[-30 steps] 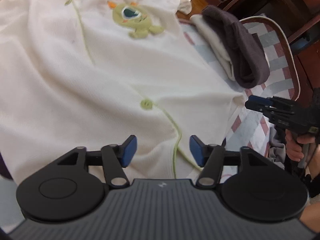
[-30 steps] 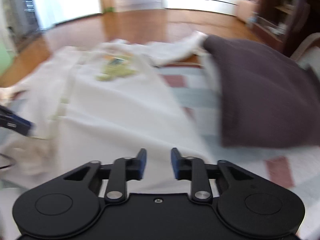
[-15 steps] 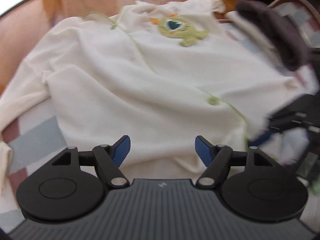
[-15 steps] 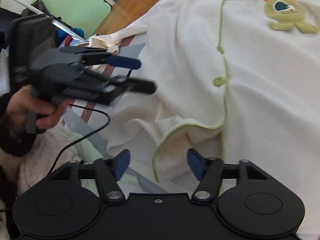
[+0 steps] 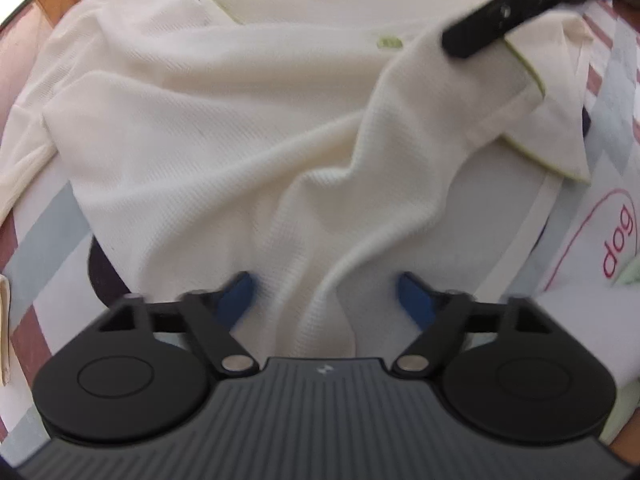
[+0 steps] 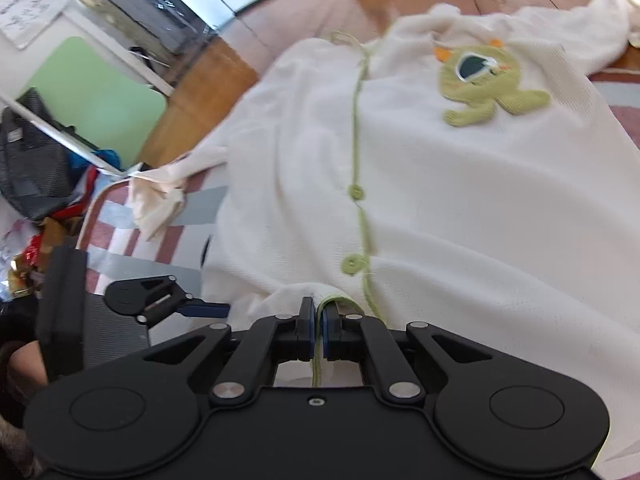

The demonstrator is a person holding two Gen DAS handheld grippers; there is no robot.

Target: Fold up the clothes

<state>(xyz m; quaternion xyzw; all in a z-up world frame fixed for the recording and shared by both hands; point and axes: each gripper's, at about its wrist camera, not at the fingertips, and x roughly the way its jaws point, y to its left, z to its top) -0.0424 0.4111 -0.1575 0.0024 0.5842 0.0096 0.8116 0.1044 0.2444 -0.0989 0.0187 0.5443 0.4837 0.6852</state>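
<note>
cardigan: cream baby cardigan lay spread flat, buttoned, on the checked mat
right tongs: just pinched together on its green-trimmed hem
left tongs: apart, straddling the hem
progress: no fold made; all folding remained

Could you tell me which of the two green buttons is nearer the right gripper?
The lower button, just above the right gripper; the other button sits farther up the cardigan.
</note>
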